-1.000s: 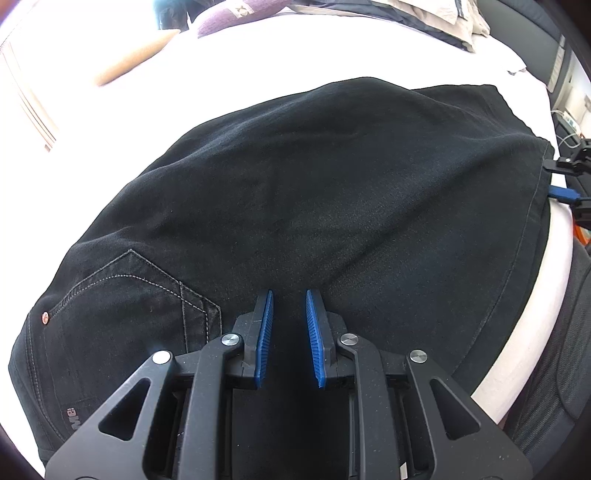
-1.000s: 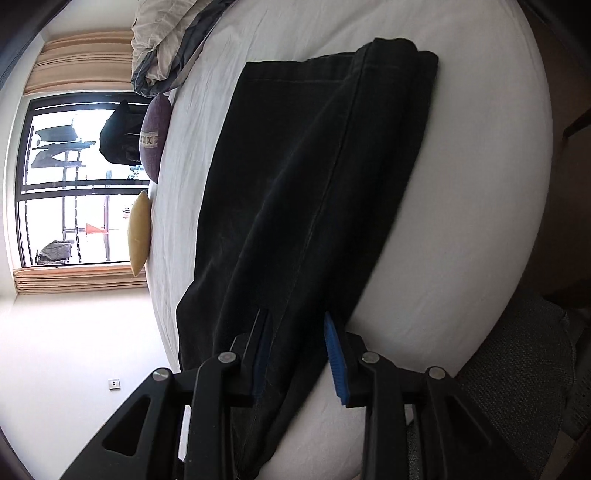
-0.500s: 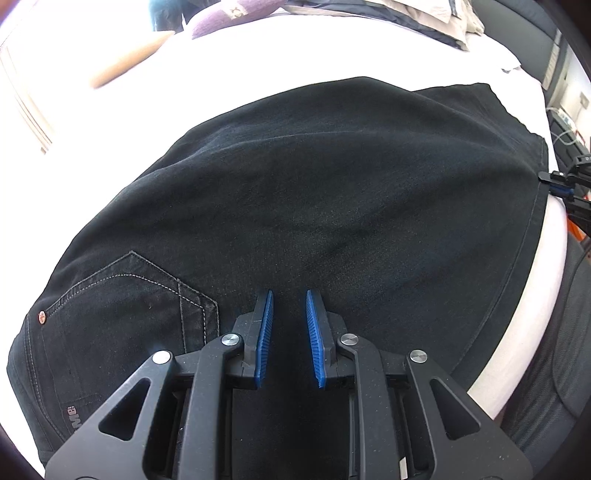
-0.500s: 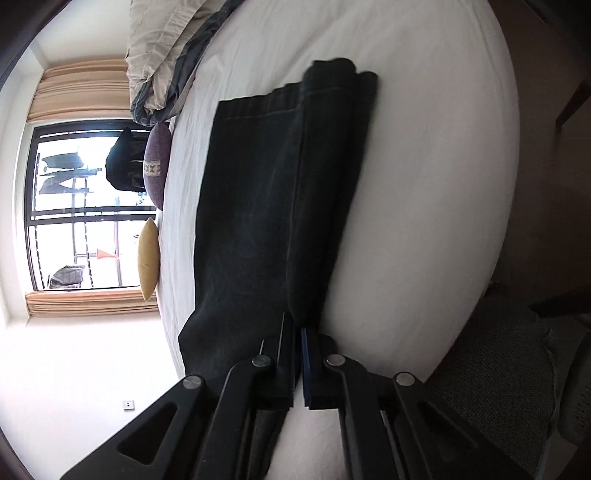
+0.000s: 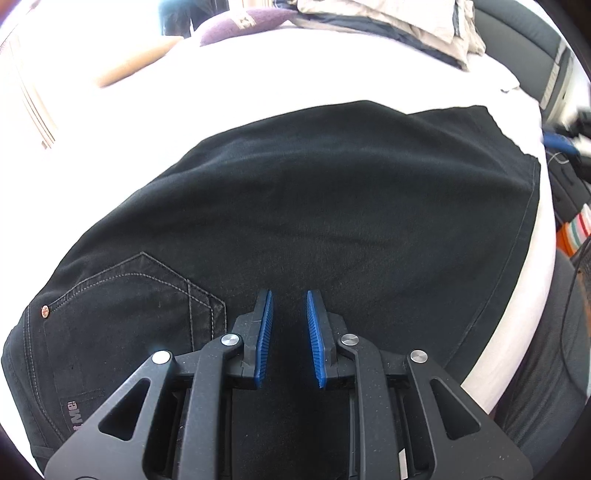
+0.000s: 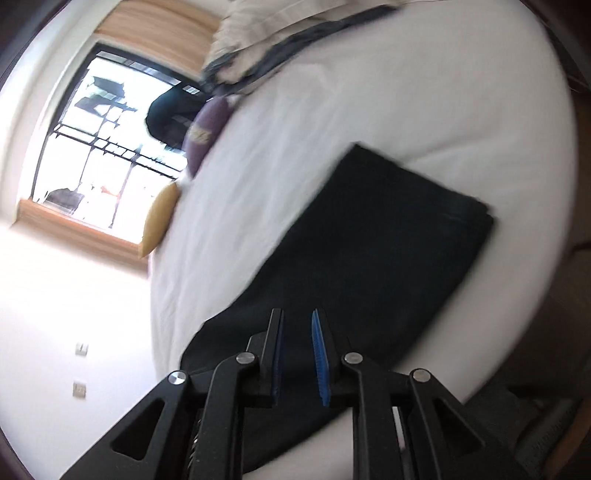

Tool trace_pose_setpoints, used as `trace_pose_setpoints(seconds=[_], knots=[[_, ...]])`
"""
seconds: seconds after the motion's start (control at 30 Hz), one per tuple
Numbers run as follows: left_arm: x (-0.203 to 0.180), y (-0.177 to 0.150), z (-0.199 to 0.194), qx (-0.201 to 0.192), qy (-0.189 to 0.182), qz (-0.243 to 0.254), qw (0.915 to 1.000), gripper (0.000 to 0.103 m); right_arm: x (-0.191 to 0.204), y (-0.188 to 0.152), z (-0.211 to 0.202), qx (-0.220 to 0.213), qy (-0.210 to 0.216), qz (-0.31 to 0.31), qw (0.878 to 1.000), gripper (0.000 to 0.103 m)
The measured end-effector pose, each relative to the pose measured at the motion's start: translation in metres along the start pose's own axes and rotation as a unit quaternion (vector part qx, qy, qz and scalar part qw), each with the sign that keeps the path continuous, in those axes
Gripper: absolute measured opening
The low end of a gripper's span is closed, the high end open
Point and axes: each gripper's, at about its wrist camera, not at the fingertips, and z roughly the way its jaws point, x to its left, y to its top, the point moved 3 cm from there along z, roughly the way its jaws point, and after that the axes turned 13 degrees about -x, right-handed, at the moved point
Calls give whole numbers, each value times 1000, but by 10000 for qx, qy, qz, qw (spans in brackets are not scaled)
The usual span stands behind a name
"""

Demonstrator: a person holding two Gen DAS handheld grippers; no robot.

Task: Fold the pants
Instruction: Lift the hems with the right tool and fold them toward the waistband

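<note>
Black pants point(image 5: 314, 221) lie flat on a white bed point(image 5: 258, 70), back pocket point(image 5: 122, 295) at the near left. My left gripper point(image 5: 289, 295) hovers just over the seat area, jaws open and empty. In the right wrist view the pants point(image 6: 369, 251) run away from me, their far end doubled over. My right gripper point(image 6: 297, 314) is above their near end, jaws open with nothing between them. The right gripper also shows blurred at the right edge of the left wrist view point(image 5: 565, 140).
A purple cushion point(image 5: 240, 24) and a tan bolster point(image 5: 129, 66) lie at the far side of the bed. A rumpled duvet point(image 5: 406, 26) is piled at the head. A window point(image 6: 107, 155) is beyond. A dark chair point(image 5: 546, 369) stands by the bed's right edge.
My right gripper was shut on the pants' edge half a second ago; it has opened, let go, and swung up and away. The left gripper stayed open in place.
</note>
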Motion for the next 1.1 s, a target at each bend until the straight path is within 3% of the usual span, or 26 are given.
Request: trace_pose_setpoints(seconds=[0.1, 0.2, 0.23, 0.27, 0.33, 0.37, 0.4, 0.43, 0.5, 0.6, 0.63, 0.7, 0.73, 0.77, 0.8, 0.83, 0.9, 0.97, 1.03, 1.1], knots=[[5, -4, 5, 91, 91, 24, 9999, 18, 23, -14, 64, 635, 400, -290, 9968, 25], [14, -10, 5, 86, 3, -113, 9999, 18, 0, -21, 113, 980, -172, -191, 9949, 25], [15, -10, 4, 81, -15, -129, 9999, 18, -14, -16, 118, 794, -543, -322, 9948, 20], [17, -11, 3, 68, -37, -160, 9998, 18, -30, -8, 118, 501, -860, -372, 9943, 0], [21, -12, 1, 33, -87, -217, 9997, 18, -54, 10, 104, -122, -1079, -27, 9941, 0], [23, -14, 1, 14, -103, -232, 9997, 18, -58, 16, 96, -379, -1389, -35, 9896, 0], [24, -15, 2, -8, -110, -242, 9996, 18, -54, 19, 89, -533, -1651, -172, 9847, 0], [31, -19, -1, -32, -116, -253, 9996, 18, -44, 18, 87, -556, -1738, -356, 9826, 7], [32, -17, 0, -61, -110, -291, 9995, 18, -12, 4, 90, -319, -1193, -639, 9903, 12], [34, -21, -2, -88, -112, -329, 9994, 18, 39, -45, 119, 681, -109, -986, 9927, 18], [34, -22, -2, -98, -109, -314, 9994, 18, 48, -59, 132, 936, 66, -1027, 9903, 20], [31, -24, -4, -107, -112, -287, 9995, 19, 44, -66, 158, 1062, -87, -1059, 9887, 20], [32, -24, -5, -96, -126, -291, 9995, 19, 32, -59, 168, 964, -144, -820, 9918, 5], [32, -24, -4, -78, -150, -314, 9994, 19, 18, -48, 172, 812, -153, -453, 9956, 0], [33, -23, -4, -67, -191, -364, 9991, 19, 6, -33, 174, 603, -119, -156, 9980, 0], [36, -22, -5, -58, -245, -434, 9987, 19, -4, -16, 170, 271, -352, -136, 9989, 0], [42, -23, -2, -42, -337, -582, 9977, 19, -22, 17, 153, -474, -1206, -396, 9908, 0], [44, -22, -4, -10, -337, -610, 9976, 19, -47, 40, 131, -683, -1611, 11, 9846, 0], [42, -17, -9, 60, -197, -540, 9983, 19, -45, 49, 104, -792, -1419, 22, 9867, 5], [38, 0, -20, -163, -278, -544, 9980, 19, -29, 39, 82, -759, -950, -425, 9917, 22]])
